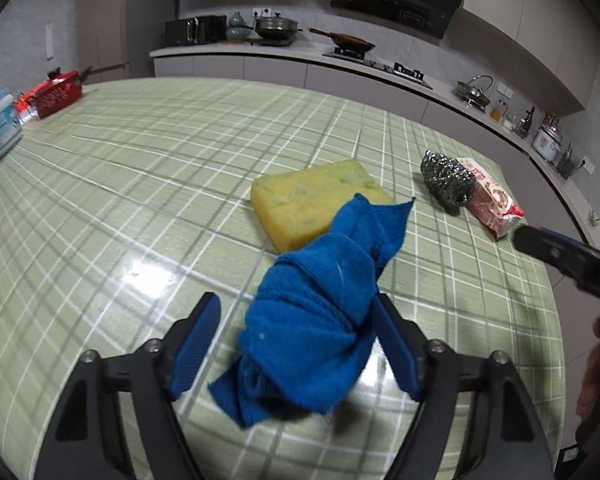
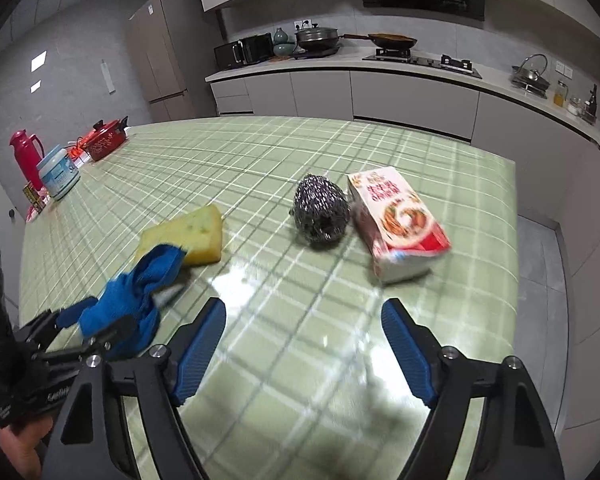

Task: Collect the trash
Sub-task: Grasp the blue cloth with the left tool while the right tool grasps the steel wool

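Observation:
A rumpled blue cloth (image 1: 312,312) lies on the green checked table (image 1: 140,200), one corner draped over a yellow sponge (image 1: 312,196). My left gripper (image 1: 296,300) straddles the cloth: its right pad brushes the fabric, its left pad stands clear, so it is open. In the right wrist view the left gripper (image 2: 80,332) shows around the cloth (image 2: 140,280), beside the sponge (image 2: 196,232). My right gripper (image 2: 304,308) hangs open over bare tablecloth. Ahead of it are a steel wool scourer (image 2: 320,216) and a red and white carton (image 2: 400,224).
The scourer (image 1: 446,180) and carton (image 1: 494,200) sit near the table's right edge. A white tub (image 2: 58,172), a red pot (image 2: 106,140) and a red flask (image 2: 26,156) stand at the far left. A kitchen counter (image 2: 380,68) runs behind.

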